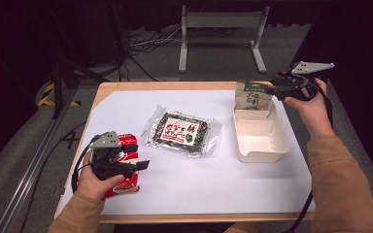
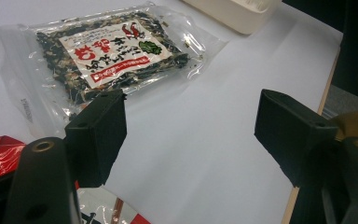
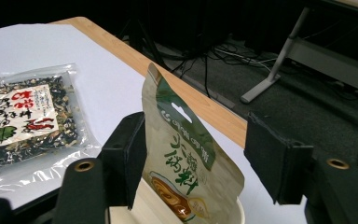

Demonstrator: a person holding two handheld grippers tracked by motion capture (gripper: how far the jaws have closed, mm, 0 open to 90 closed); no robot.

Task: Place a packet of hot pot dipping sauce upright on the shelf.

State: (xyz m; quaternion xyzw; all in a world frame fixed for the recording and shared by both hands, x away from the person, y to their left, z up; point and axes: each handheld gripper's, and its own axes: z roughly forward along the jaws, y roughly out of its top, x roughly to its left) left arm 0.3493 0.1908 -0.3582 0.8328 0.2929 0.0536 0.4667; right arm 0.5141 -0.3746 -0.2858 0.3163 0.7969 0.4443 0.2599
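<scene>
Packets number three: green pouch (image 3: 182, 154) in one tray (image 1: 267, 145), clear (image 2: 107, 51), red (image 1: 124, 165); both tongs wide

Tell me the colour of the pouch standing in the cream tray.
The pouch is beige with a green top and green lettering, clearest in the right gripper view.

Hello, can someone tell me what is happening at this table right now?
A person is packing snack packets into a cream box. The green pouch stands upright in the box's far end; the right gripper is open around its top, its pads not pressing on it. The left gripper is open over the red packet, holding nothing. A clear seaweed packet lies flat in the middle.
</scene>
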